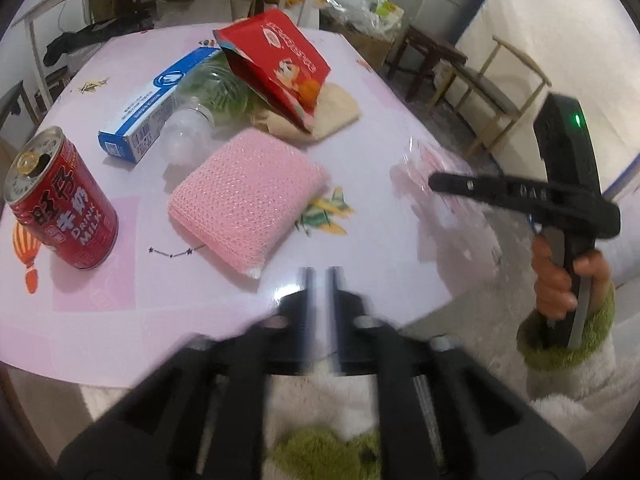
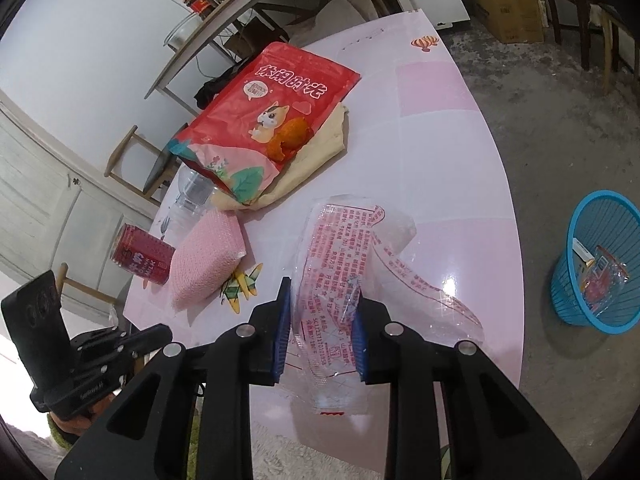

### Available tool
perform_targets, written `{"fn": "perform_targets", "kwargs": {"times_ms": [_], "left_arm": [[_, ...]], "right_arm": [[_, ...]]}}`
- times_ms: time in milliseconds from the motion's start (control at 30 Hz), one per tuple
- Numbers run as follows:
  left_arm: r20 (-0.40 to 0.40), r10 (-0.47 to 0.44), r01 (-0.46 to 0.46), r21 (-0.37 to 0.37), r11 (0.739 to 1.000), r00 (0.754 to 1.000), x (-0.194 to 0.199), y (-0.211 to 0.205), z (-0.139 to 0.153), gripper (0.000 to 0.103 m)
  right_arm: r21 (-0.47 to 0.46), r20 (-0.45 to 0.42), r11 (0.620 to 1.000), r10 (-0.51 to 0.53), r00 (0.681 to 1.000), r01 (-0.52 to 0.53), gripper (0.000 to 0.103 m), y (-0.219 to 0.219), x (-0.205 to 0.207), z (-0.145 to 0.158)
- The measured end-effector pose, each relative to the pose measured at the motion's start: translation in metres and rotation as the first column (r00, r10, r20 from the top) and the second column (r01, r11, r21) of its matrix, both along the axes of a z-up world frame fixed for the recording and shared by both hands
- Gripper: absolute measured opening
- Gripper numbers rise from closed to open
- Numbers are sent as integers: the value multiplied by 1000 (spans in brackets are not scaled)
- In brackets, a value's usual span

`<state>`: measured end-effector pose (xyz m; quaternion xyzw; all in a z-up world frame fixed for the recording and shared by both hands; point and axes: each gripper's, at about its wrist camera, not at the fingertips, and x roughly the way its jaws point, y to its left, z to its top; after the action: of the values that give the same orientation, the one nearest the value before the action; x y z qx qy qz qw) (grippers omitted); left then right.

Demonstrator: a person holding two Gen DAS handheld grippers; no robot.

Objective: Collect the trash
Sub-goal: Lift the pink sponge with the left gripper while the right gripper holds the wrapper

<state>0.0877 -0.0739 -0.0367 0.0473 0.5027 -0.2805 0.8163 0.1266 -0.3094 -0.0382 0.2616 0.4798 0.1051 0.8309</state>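
Observation:
A clear plastic wrapper with red print (image 2: 344, 272) lies on the pink table (image 2: 452, 168) between the two blue-padded fingers of my right gripper (image 2: 322, 308), which stand open around it. It also shows in the left wrist view (image 1: 436, 200) at the right gripper's tip (image 1: 434, 182). My left gripper (image 1: 320, 276) is shut and empty over the table's near edge. A red snack bag (image 1: 280, 68), a red milk can (image 1: 60, 200), a blue-white box (image 1: 156, 108), a clear bottle (image 1: 192, 128) and a pink sponge (image 1: 244, 196) lie on the table.
A blue trash basket (image 2: 596, 260) with some wrappers in it stands on the floor right of the table. A beige cloth (image 1: 340, 112) lies under the snack bag. Wooden chairs (image 1: 504, 92) and cardboard boxes (image 2: 508, 12) stand beyond the table.

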Motion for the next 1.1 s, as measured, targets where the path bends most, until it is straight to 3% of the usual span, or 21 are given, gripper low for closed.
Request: {"fn": "perform_targets", "kwargs": {"times_ms": [33,100,200,300,400,533,733,800,967,1100], "left_arm": [[22,-3,3,12,1000,1000,-2,0,2,65],[121,-15,12,26,1000,993,-4,-2,12,73],[236,-105,91,72,993,966,4,-13,20,84],[292,-152,117,135,984,944,27,-23,17,84],[247,-130,92,159,983,960,58,-25,3,84],[105,-50,42,82,996,993,84,-16,-14,84],[-30,-62,62,-12,998,998,71,-13,-24,84],[-33,-69,68,-19,997,997,65,-16,-24,84],[7,-62,62,43,997,998,56,-30,-24,84],[20,-60,59,70,996,998,57,-37,-24,78]], "right_arm": [[2,-2,1000,2,1000,-2,26,0,0,0],[5,-4,1000,4,1000,-4,26,0,1,-1],[13,-3,1000,11,1000,-11,26,2,2,0],[13,-3,1000,17,1000,-17,26,5,4,0],[20,-5,1000,15,1000,-15,26,5,5,-1],[30,-9,1000,10,1000,-9,26,3,7,-2],[48,-17,999,11,1000,-10,26,-2,11,-4],[51,-20,999,12,1000,-11,26,-2,12,-6],[60,-19,998,7,1000,-6,26,-1,12,-9],[67,-6,998,1,1000,0,26,-3,7,-7]]}}
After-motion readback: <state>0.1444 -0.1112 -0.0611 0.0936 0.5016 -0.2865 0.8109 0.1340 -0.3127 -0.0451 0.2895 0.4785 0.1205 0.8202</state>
